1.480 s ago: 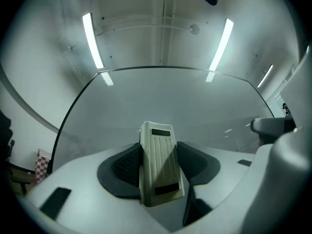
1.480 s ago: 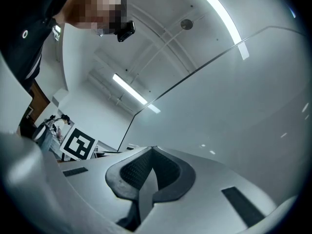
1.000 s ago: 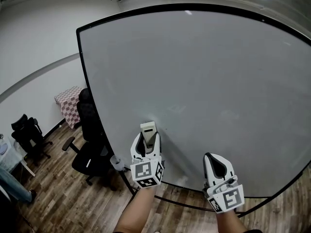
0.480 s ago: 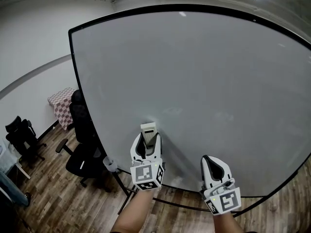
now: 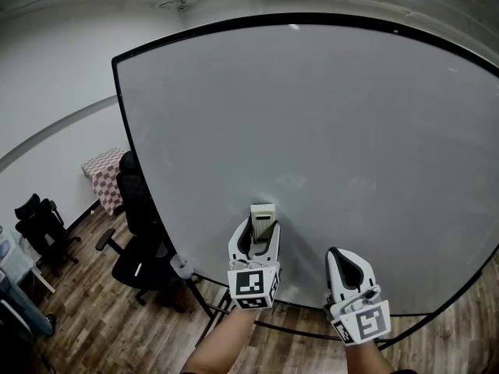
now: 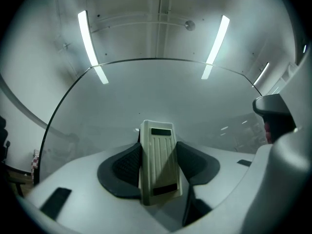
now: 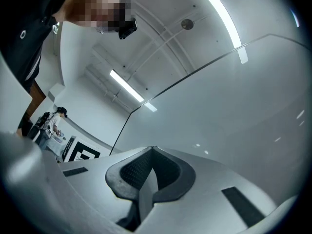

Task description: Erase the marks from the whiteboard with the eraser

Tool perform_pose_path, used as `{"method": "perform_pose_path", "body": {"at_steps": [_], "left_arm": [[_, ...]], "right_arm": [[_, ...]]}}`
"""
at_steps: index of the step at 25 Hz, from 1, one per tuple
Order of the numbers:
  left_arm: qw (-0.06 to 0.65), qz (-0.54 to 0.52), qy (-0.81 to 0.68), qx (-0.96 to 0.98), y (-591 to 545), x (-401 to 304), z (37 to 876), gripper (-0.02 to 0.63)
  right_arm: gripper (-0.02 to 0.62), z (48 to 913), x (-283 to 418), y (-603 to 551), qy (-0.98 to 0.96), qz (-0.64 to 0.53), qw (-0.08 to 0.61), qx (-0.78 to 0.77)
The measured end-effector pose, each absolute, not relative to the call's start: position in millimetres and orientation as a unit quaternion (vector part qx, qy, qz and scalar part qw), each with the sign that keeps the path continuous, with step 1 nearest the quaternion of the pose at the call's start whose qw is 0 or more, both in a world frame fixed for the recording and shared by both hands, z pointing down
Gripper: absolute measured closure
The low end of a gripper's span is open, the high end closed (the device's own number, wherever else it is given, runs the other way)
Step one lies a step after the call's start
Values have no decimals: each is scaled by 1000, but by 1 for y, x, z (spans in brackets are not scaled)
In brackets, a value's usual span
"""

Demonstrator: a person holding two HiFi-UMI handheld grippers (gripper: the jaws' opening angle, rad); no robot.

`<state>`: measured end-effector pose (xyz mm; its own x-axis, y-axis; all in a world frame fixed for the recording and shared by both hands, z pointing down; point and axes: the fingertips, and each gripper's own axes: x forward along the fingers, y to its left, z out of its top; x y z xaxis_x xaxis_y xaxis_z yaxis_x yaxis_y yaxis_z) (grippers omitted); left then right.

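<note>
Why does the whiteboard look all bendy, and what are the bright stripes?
Head view: the wide lens bows the flat whiteboard into a curve. Left gripper view: the stripes are ceiling lights, with short glare reflections on the whiteboard below them; a slanting shadow darkens part of the eraser. Right gripper view: same bend, same glare.

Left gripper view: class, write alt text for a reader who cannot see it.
The left gripper is shut on a cream, ribbed eraser, with its dark pads pressing both sides. Beyond lies a blank whiteboard, and two strip lights glow on the ceiling above.
</note>
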<state>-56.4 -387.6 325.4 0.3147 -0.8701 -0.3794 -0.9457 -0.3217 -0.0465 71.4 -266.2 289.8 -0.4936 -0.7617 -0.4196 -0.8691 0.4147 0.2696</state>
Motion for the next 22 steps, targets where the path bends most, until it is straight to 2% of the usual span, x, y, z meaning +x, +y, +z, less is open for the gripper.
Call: {"method": "perform_pose_path", "body": {"at_steps": [22], "left_arm": [[159, 97, 463, -866, -341, 22, 351, 357]], "right_arm": [[577, 299, 102, -259, 816, 223, 110, -523]]}}
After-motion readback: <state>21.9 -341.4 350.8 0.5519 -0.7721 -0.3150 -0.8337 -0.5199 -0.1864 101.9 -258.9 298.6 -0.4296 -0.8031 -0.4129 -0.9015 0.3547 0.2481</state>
